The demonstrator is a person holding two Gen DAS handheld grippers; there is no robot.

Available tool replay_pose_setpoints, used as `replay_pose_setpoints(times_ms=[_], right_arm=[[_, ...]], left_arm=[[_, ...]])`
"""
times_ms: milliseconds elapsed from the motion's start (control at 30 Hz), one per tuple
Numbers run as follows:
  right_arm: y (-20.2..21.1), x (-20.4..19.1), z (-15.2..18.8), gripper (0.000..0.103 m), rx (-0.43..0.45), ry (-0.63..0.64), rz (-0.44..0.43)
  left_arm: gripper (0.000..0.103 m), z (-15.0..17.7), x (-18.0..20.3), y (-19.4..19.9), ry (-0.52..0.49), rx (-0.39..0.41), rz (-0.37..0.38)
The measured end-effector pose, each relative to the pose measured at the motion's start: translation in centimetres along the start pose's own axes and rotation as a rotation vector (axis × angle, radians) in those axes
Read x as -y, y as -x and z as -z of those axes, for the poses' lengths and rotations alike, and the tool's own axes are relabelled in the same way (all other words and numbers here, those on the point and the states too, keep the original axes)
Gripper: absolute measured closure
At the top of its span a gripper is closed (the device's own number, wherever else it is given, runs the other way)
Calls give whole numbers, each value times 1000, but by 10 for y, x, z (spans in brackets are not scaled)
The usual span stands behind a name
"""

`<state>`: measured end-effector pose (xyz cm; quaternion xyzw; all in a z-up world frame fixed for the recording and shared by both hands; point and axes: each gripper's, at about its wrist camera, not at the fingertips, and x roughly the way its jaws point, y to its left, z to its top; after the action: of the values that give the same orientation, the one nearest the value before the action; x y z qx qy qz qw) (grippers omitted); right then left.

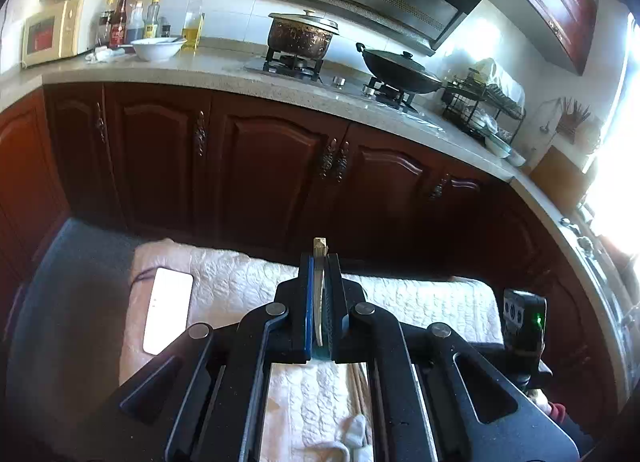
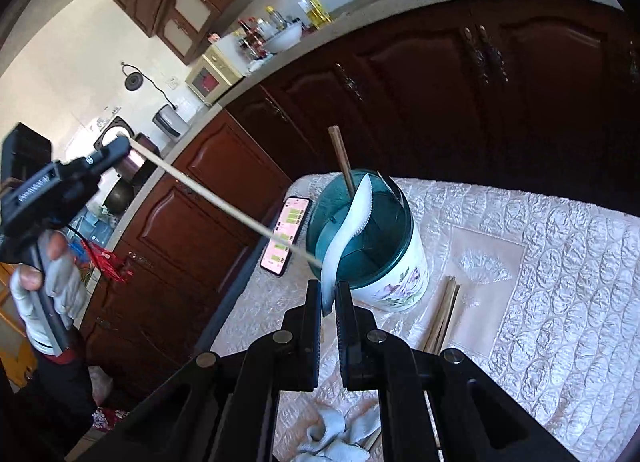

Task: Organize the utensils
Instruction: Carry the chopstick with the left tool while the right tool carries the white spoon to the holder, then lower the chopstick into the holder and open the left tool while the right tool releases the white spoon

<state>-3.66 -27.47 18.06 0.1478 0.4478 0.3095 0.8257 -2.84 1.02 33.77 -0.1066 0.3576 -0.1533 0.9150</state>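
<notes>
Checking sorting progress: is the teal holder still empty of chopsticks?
No: in the right wrist view one brown chopstick stands upright inside the teal holder.

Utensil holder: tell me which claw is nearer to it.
Right. The right claw sits just in front of the utensil holder, holding a white spoon over its rim. The left claw is off to the side, its chopstick reaching toward the holder.

No readable text: phone screen (image 2: 287, 237) and bottle labels (image 1: 120, 28) too blurred.

Quilted table (image 2: 560, 262) carries holder (image 2: 400, 274), phone (image 2: 286, 236), chopsticks (image 2: 442, 318), cloth (image 2: 340, 438).
</notes>
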Motion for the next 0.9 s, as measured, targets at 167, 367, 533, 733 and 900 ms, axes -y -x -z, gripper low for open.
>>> replay_pose_setpoints(times_ms=[167, 367, 533, 733, 900], right_arm=[[-16, 5, -4, 97, -60, -17, 12], [-28, 12, -17, 97, -138, -45, 22], [-39, 24, -41, 97, -201, -89, 15], [-51, 20, -70, 97, -197, -11, 134], [-70, 12, -83, 97, -161, 48, 186]], left_arm=[[99, 0, 6, -27, -46, -24, -53], [99, 11, 5, -68, -54, -74, -87], [99, 19, 4, -95, -50, -112, -93], [99, 30, 4, -121, -45, -146, -95], [99, 32, 8, -126, -59, -127, -108]])
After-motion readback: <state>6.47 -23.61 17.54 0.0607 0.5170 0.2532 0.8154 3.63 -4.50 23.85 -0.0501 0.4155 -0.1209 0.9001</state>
